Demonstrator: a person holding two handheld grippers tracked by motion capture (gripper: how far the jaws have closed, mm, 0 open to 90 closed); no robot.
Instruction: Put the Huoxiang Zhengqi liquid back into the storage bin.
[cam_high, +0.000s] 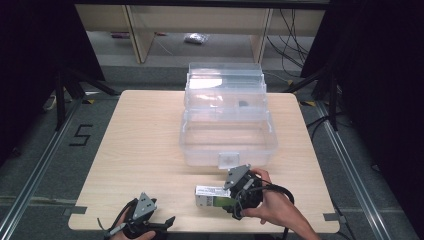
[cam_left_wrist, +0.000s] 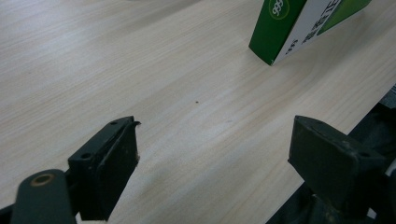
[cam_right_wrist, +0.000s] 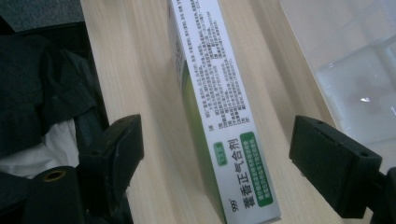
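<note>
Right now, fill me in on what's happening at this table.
A person is working with a handheld gripper in each hand at a wooden table. The right gripper is open, its jaws either side of a green and white medicine box lying on the table, not yet closed on it. The left gripper sits open near the front edge, holding nothing. Behind the box stands an open clear plastic storage case with stepped trays; its big front compartment looks empty.
</note>
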